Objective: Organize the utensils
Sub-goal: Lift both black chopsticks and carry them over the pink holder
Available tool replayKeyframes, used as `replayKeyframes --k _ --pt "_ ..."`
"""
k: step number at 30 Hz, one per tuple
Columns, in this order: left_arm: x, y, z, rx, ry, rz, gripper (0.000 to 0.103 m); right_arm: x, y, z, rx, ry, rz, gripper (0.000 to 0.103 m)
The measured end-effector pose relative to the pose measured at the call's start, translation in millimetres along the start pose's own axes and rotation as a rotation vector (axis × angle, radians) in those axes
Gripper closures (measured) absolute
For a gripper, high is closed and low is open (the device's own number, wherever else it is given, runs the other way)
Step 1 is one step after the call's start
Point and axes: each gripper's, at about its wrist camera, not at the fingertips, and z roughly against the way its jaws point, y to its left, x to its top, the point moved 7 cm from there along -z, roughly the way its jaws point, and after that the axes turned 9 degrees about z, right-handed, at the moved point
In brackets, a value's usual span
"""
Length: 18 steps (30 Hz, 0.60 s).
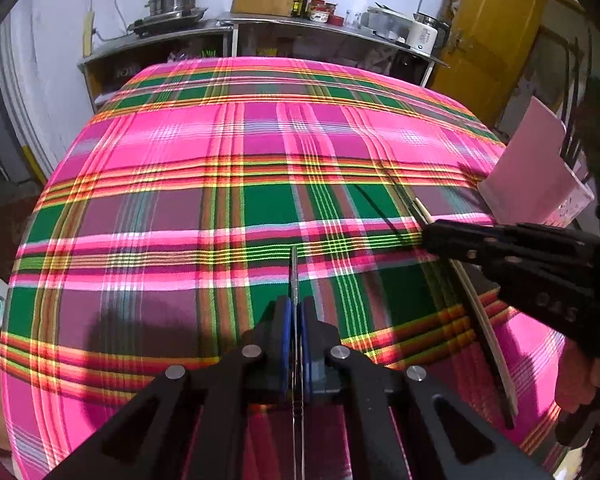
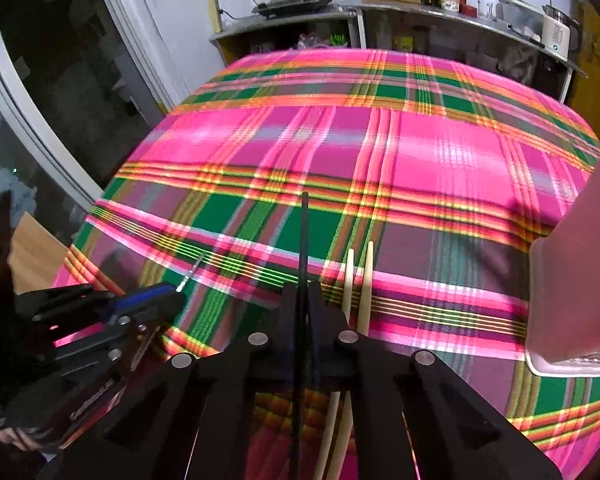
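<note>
Both grippers, left (image 1: 296,312) and right (image 2: 304,300), clench thin chopsticks; ours may slip before reaching the pink plastic holder (image 1: 534,168).

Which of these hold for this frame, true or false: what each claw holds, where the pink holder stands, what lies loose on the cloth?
1. The left claw is shut on a thin metal utensil. True.
2. The right claw is open with nothing in it. False: it is shut on a black chopstick.
3. The pink holder stands on the plaid tablecloth with dark utensils in it. True.
4. Two pale chopsticks stand in the pink holder. False: they lie on the cloth beside the right claw.
5. The pale chopsticks lie between the right claw and the pink holder. True.
</note>
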Motion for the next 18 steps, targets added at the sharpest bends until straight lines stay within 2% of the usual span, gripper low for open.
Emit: replayKeyframes --k 9,18 --pt "10 0 41 -0.071 -0.052 0.033 0.099 8 0 44 0.004 -0.090 -0.014 0.098" --pt "25 -14 90 -0.133 -0.118 0.021 0.099 11 4 92 -0.005 -0.179 -0.017 0.098"
